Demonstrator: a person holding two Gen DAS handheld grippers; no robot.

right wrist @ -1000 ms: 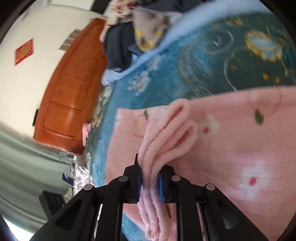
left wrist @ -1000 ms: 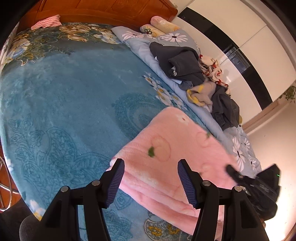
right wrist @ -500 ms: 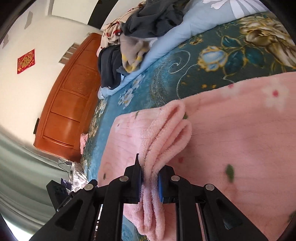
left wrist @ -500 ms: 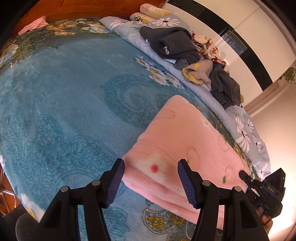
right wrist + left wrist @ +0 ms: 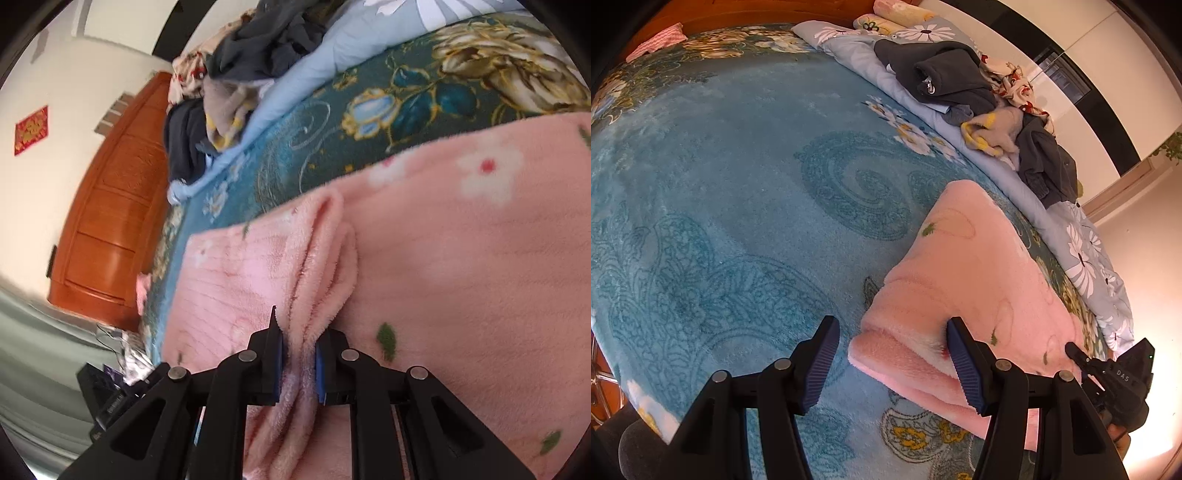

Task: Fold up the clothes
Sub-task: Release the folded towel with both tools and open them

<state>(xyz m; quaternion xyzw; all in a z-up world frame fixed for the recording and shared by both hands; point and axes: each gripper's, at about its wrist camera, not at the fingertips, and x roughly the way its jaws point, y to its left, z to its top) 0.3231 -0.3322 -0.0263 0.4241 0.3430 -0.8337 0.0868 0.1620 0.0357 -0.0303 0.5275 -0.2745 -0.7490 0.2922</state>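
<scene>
Main risk: the right tongs (image 5: 298, 363) are pinching a thick bunch of several plush layers of the pink fleece garment (image 5: 461, 280), and only the pad tips seem to bite, so a sideways drag could let the inner layers creep out and the fold edge would skew or fan open. Second risk: the left tongs (image 5: 892, 363) are not gripping anything; if the right side pulls while that corner lies free, the stacked layers at the near corner (image 5: 897, 354) may slide apart on the fuzzy blue bedspread (image 5: 738, 192), which looks grabby enough to hold the bottom layer back. Tongs state: right is nearly together, clamped on the bunched pink edge. Left is wide apart, the left pad over bare bedspread, the right pad at or against the garment's top near the corner; actual contact is unclear. The garment lies partly folded on the bed, near the side where the pile of unfolded clothes (image 5: 979, 103) sits on a light blue quilt (image 5: 1078, 251).
</scene>
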